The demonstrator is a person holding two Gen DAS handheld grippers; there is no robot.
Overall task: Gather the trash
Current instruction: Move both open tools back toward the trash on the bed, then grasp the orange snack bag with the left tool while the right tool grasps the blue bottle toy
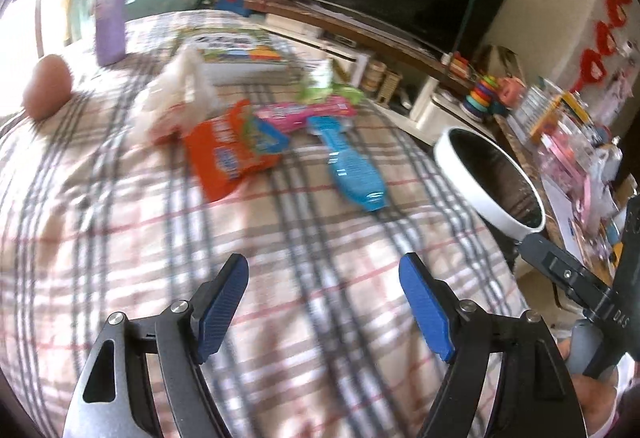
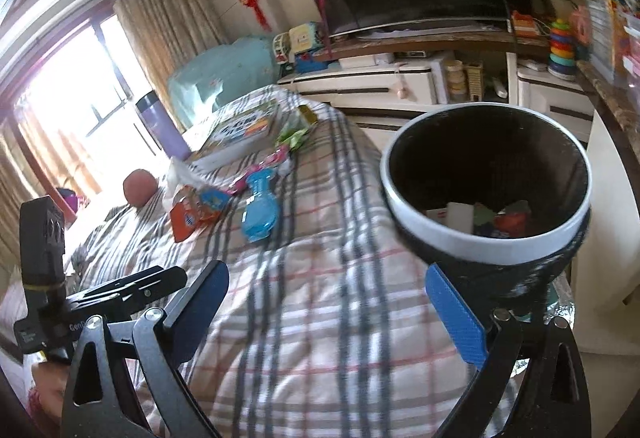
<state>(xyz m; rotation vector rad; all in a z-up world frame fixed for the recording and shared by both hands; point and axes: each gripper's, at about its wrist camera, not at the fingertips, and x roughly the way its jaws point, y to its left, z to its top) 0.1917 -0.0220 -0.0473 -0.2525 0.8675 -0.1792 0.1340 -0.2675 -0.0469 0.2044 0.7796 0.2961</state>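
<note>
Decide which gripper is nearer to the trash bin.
Right. The right gripper sits open just beside the trash bin, its right finger at the bin's base. The left gripper hovers open over the checked cloth, further off.

- not much readable here tbh; the clearest bit is white lettering "DAS" on the black mount of the right gripper's rig (image 1: pixel 618 314), seen at the edge of the left wrist view
- in the right wrist view the black bar on the left gripper's rig (image 2: pixel 86 326) has white print starting "Gen"; the rest is cut off
- the orange snack packet (image 1: pixel 228 153) has a blue logo; too blurred to read
</note>
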